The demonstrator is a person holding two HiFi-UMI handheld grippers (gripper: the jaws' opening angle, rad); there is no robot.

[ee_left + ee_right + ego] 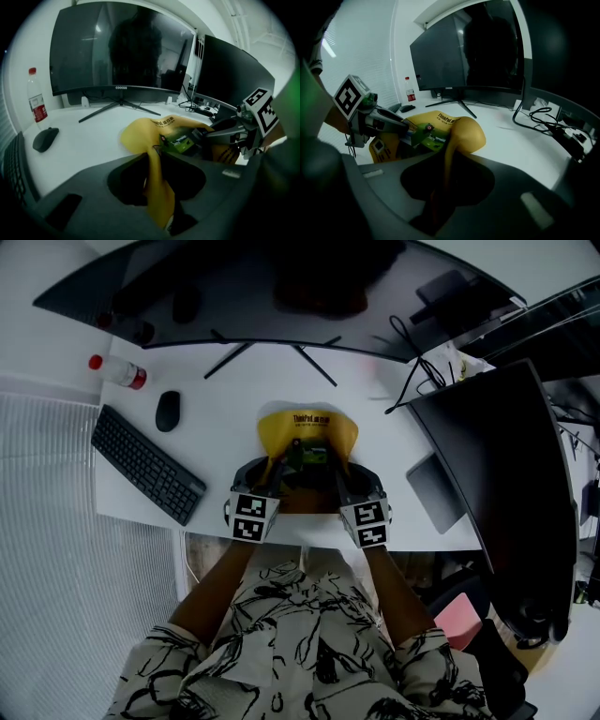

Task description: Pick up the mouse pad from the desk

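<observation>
At desk (375,432) front: L gripper (277,474) & R gripper (337,474), jaws tight on mouse pad (309,427).

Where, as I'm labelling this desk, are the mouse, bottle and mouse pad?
mouse (168,411), head view, middle of its back.
bottle (117,371), head view, clear body.
mouse pad (281,432), head view, yellow upper face.

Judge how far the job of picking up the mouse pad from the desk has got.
Done: the left gripper and the right gripper are both shut on the yellow mouse pad, one on each side. In hand: the pad is bowed upward between them, with its near side raised. Left: its far edge seems to rest on the desk, so it looks not yet lifted clear.
</observation>
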